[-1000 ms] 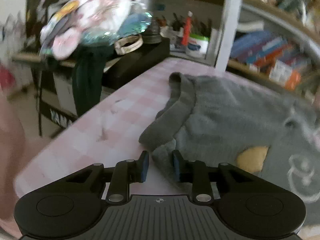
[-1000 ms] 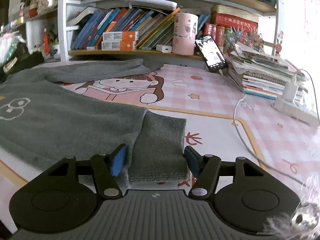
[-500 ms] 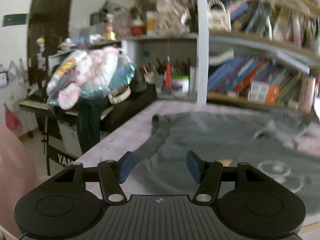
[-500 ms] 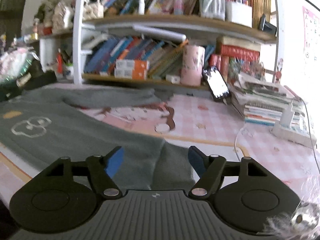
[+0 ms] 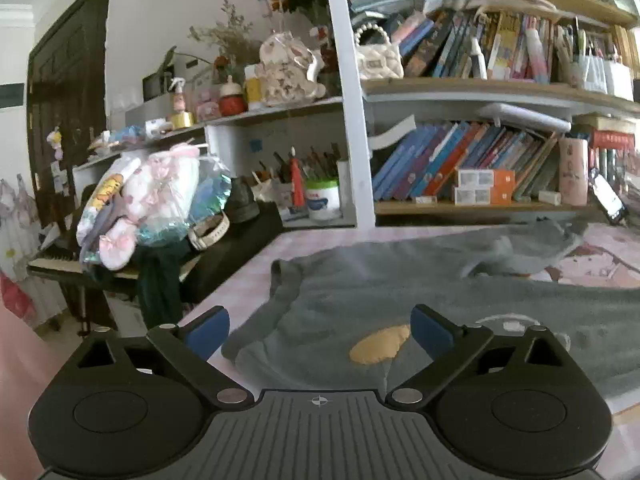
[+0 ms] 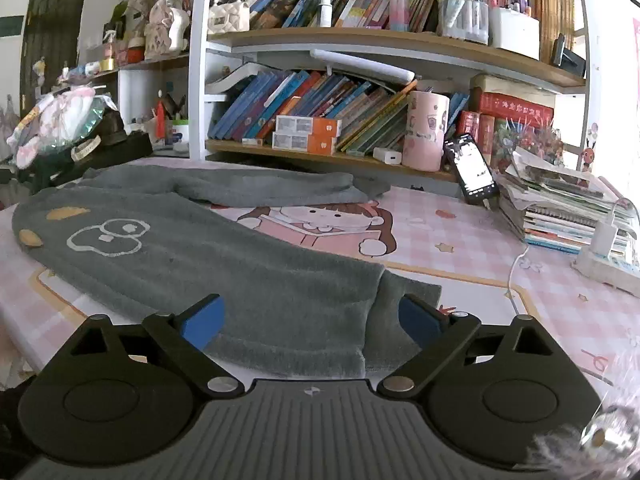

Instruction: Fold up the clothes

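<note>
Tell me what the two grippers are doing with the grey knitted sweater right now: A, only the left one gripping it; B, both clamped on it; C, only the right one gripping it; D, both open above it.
D: the left gripper and right gripper both have their blue-padded fingers spread wide, holding nothing, while the grey knitted sweater lies flat on the pink checked table mat.

Sweater flat on table, sleeve behind it, bookshelf behind, phone at right.
</note>
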`<control>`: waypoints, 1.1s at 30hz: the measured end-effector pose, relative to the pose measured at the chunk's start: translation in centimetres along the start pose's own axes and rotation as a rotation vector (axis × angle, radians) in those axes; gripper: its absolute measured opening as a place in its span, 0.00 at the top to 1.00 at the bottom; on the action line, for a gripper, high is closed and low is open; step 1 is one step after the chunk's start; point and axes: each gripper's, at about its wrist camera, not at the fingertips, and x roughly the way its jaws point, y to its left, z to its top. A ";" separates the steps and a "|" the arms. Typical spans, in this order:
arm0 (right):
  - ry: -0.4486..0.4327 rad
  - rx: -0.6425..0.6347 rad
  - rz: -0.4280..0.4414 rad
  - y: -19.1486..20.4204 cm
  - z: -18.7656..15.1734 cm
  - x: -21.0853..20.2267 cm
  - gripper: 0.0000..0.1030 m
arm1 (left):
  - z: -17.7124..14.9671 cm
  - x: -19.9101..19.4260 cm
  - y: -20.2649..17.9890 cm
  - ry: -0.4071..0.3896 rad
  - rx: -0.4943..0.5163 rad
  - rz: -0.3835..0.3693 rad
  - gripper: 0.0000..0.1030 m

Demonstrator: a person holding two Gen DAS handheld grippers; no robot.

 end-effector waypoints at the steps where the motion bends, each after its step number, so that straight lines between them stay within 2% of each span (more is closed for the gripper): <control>1: 0.002 -0.002 0.002 0.1 -0.1 0.0 0.06 | -0.1 0.2 0.0 0.009 -0.004 -0.002 0.03; 10: 0.020 -0.015 0.015 0.5 -0.5 0.4 0.03 | -1.2 0.9 -0.9 0.058 0.029 -0.007 0.02; 20: 0.035 -0.026 0.015 0.9 -0.7 0.7 0.02 | -2.1 0.6 -3.3 0.020 0.150 0.005 0.01; 33: 0.058 -0.111 0.021 3.0 -0.4 1.0 0.00 | -3.2 0.7 -3.1 0.025 0.157 -0.026 0.00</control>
